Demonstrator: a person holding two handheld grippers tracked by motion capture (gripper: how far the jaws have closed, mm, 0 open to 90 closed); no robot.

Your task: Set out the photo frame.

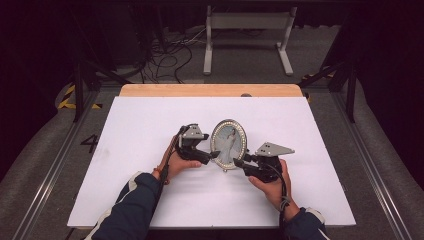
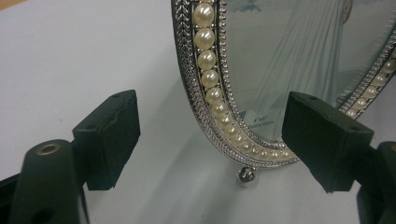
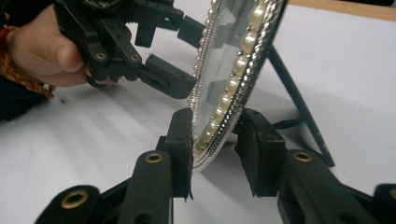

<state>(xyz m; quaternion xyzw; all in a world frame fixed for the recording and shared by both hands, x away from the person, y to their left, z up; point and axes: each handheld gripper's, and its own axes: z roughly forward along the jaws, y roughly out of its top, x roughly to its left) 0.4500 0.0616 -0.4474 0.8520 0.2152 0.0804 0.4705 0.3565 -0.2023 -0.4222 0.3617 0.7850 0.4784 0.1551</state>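
A white table [image 1: 150,130] is seen from above, and near its middle an oval frame [image 1: 229,144] is stood upright on a black strut [image 3: 299,107]. The frame is edged with pearls [image 2: 207,59], and a small ball foot [image 2: 246,174] is seen at its bottom.

The left gripper [image 1: 214,156] is held at the frame's left side. Its jaws are spread wide, with the lower rim between them but not touched.

The right gripper [image 1: 237,162] is placed at the frame's lower right edge. Its jaws are set on both sides of the rim; one pad seems to touch it, and a small gap is left at the other, so the rim is not clamped.
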